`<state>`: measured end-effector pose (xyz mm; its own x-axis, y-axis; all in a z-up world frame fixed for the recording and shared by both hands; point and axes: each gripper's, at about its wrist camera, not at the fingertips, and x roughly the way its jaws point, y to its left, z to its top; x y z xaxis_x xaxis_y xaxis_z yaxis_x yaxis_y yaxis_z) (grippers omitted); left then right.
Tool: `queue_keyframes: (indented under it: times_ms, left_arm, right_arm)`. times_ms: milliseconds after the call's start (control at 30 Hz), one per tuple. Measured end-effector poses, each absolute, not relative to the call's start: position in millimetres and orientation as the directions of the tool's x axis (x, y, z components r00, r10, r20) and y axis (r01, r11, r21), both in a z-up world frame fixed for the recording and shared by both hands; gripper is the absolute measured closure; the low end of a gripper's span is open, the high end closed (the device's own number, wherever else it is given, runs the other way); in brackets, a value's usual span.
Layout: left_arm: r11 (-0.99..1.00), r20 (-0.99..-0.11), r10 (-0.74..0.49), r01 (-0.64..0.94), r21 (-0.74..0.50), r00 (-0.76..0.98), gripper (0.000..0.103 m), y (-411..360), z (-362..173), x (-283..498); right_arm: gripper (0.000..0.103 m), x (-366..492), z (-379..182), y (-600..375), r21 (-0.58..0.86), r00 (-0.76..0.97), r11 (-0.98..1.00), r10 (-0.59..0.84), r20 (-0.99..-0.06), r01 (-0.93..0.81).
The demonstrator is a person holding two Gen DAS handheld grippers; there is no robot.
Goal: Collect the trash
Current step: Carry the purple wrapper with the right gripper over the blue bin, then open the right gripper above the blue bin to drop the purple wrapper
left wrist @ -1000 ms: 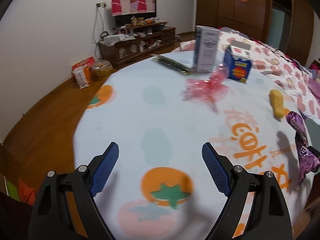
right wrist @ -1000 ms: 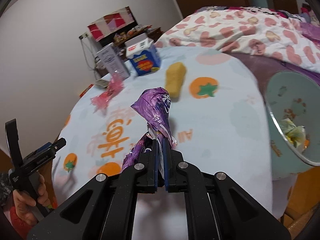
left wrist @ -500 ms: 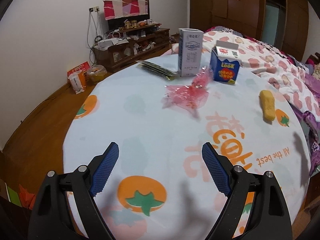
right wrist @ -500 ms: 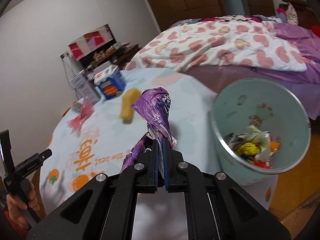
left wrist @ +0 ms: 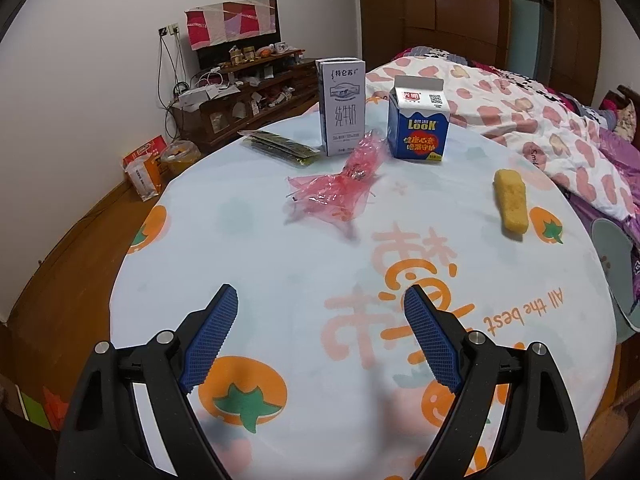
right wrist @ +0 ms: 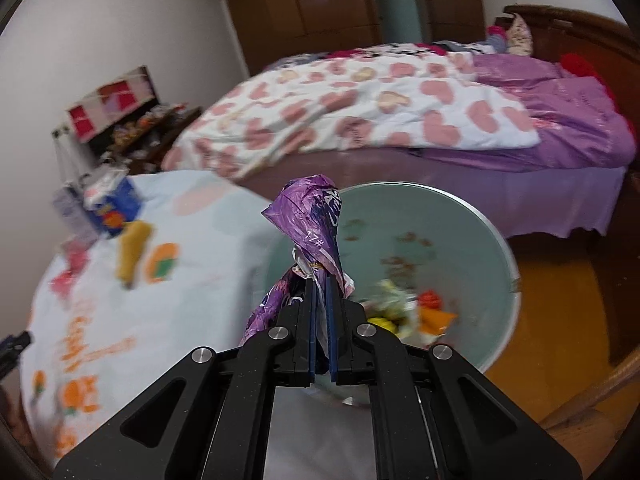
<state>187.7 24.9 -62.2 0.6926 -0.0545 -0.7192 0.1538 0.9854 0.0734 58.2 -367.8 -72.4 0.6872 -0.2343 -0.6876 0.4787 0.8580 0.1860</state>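
My right gripper (right wrist: 320,284) is shut on a crumpled purple wrapper (right wrist: 312,220), held over the near rim of a pale green bin (right wrist: 472,216) with scraps in its bottom. My left gripper (left wrist: 320,312) stands open above the round table (left wrist: 248,264), nothing between its blue pads. Farther back on the cloth lie a pink plastic wrapper (left wrist: 340,188), a yellow sponge-like bar (left wrist: 510,200), a flat green packet (left wrist: 280,148), a tall white milk carton (left wrist: 342,108) and a blue carton (left wrist: 418,120). The blue carton (right wrist: 116,204) and yellow bar (right wrist: 132,252) appear blurred in the right wrist view.
A bed with a heart-patterned quilt (right wrist: 360,116) runs behind the table and bin. A low wooden cabinet (left wrist: 240,92) stands against the far wall, with bags on the wooden floor (left wrist: 148,168) beside it. The bin's edge (left wrist: 612,264) shows at the table's right.
My right gripper has swung right with the purple wrapper, from above the table to over the bin. My left gripper has moved over the table; the cartons and pink wrapper now sit nearer the view's middle.
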Motion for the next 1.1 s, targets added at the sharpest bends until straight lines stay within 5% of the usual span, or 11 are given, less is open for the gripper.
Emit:
queue_keyframes:
  times_ms: [700, 833, 1100]
  left_arm:
    - [0.986, -0.737, -0.052, 0.151, 0.069, 0.674, 0.019, 23, -72, 204]
    - [0.987, -0.743, -0.05, 0.145, 0.064, 0.667, 0.019, 26, -75, 206]
    - [0.989, -0.751, -0.016, 0.119, 0.084, 0.66, 0.019, 33, -82, 210]
  right_arm:
    - [0.089, 81, -106, -395, 0.042, 0.577, 0.839, -0.336, -0.744, 0.543]
    - [0.07, 80, -96, -388, 0.048, 0.598, 0.838, -0.347, -0.723, 0.544]
    - [0.056, 82, -70, -351, 0.128, 0.684, 0.86, -0.294, -0.667, 0.494]
